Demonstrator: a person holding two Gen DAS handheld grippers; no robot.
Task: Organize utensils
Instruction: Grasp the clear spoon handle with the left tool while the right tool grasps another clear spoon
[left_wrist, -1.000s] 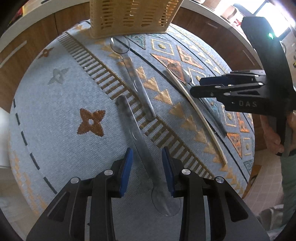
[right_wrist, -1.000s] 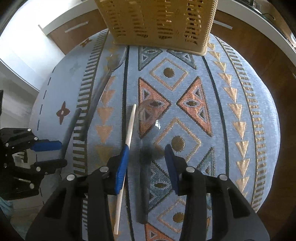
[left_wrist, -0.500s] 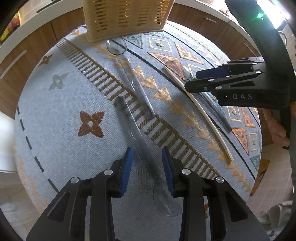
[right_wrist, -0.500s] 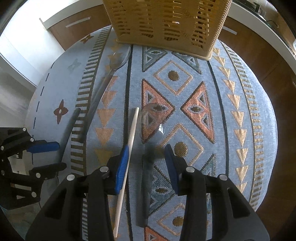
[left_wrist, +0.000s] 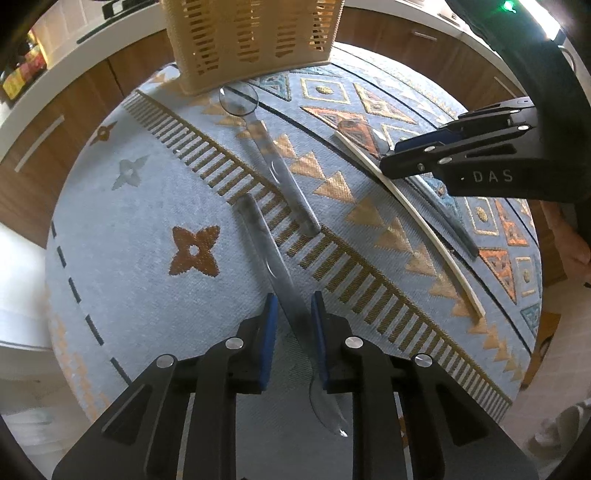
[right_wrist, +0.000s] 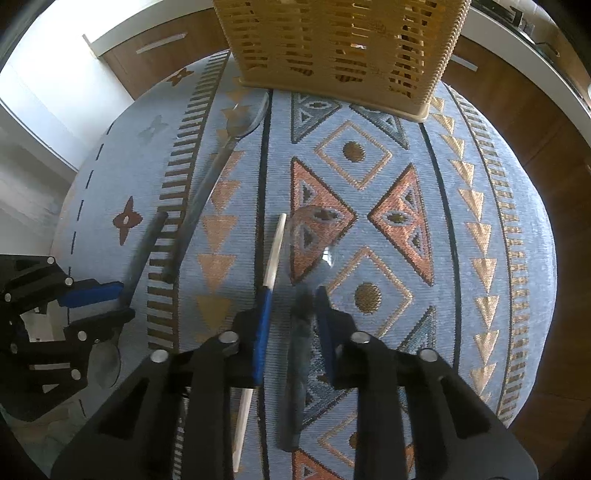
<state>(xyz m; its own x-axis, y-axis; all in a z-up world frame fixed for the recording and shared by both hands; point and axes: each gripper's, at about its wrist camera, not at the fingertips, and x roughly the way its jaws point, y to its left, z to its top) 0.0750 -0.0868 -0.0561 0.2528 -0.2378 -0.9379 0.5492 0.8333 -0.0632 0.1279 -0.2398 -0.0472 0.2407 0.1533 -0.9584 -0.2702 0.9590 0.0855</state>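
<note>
**Both grippers closed in on clear spoons**

Here, a round table under a patterned blue cloth (left_wrist: 122, 258) is seen from both wrist views. A tan slotted basket (left_wrist: 251, 37) stands at the far edge.

- Left gripper (left_wrist: 291, 317): jaws have just been closing; the handle of a clear spoon (left_wrist: 266, 243) is pinched between the blue pads, its bowl lying back under the gripper and its handle end pointing toward the basket.
- Right gripper (right_wrist: 291, 306): jaws have just been closing; the neck of a second clear spoon (right_wrist: 314, 236) is caught between the pads, its bowl lying ahead on an orange triangle. Contact of the left pad cannot be told for certain.
- A pale chopstick (right_wrist: 273, 251) lies just beside that spoon, passing under the right gripper's left finger.
- A third clear spoon (left_wrist: 273, 166) lies between the two grippers, its bowl touching the basket's foot.
</note>
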